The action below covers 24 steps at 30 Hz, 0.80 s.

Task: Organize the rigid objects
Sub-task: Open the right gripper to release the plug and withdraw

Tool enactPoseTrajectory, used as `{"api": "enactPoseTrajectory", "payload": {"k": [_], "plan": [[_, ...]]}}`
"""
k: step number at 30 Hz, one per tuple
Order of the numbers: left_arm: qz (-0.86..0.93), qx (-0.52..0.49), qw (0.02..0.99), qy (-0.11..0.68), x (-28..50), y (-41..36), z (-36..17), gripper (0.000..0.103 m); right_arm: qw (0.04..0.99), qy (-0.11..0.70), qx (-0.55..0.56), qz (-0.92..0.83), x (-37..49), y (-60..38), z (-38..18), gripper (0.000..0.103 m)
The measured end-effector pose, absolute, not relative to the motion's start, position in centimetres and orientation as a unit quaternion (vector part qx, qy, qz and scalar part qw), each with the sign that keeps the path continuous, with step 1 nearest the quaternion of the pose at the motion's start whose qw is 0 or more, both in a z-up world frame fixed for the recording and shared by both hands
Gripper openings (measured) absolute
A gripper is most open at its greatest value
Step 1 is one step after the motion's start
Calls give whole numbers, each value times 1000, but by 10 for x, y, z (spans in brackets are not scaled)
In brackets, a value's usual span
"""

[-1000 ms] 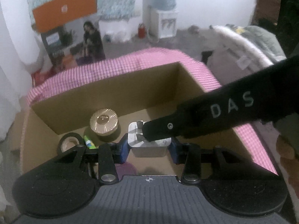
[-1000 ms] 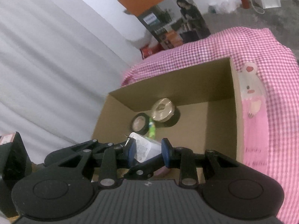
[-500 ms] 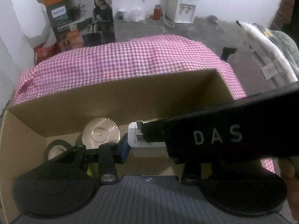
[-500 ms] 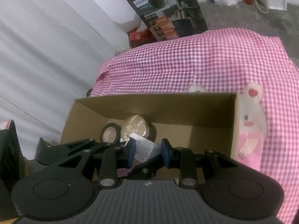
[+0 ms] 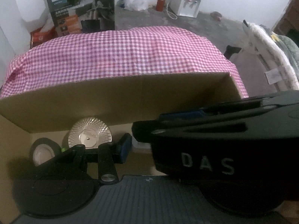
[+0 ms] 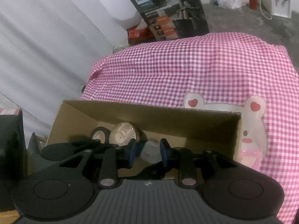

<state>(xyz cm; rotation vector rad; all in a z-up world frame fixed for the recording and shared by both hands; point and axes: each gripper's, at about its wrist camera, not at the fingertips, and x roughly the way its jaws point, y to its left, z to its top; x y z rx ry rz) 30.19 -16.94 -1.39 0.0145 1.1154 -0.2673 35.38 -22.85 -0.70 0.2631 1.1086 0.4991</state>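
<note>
Both tools are down in the cardboard box, the right tool pinching the white charger at lower centre while the left tool's spread can't be told, so letting go cleanly comes next.

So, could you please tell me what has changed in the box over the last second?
Both grippers sank lower into the cardboard box, carrying the white charger down with them. The right hand-held gripper now hides most of it from the left wrist view. The ribbed gold lid and tape roll stayed put.
</note>
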Motion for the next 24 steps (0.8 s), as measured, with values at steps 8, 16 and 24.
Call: {"api": "enactPoseTrajectory", "payload": {"k": [8, 16, 24], "plan": [[-132, 8, 842, 522, 289, -168, -2, 47, 819, 506, 136, 234, 347, -234, 1, 30], [-166, 19, 863, 477, 232, -154, 40, 64, 850, 439, 164, 241, 289, -252, 43, 32], [-190, 30, 895, 403, 142, -114, 80, 74, 868, 358, 218, 266, 181, -276, 72, 50]]}}
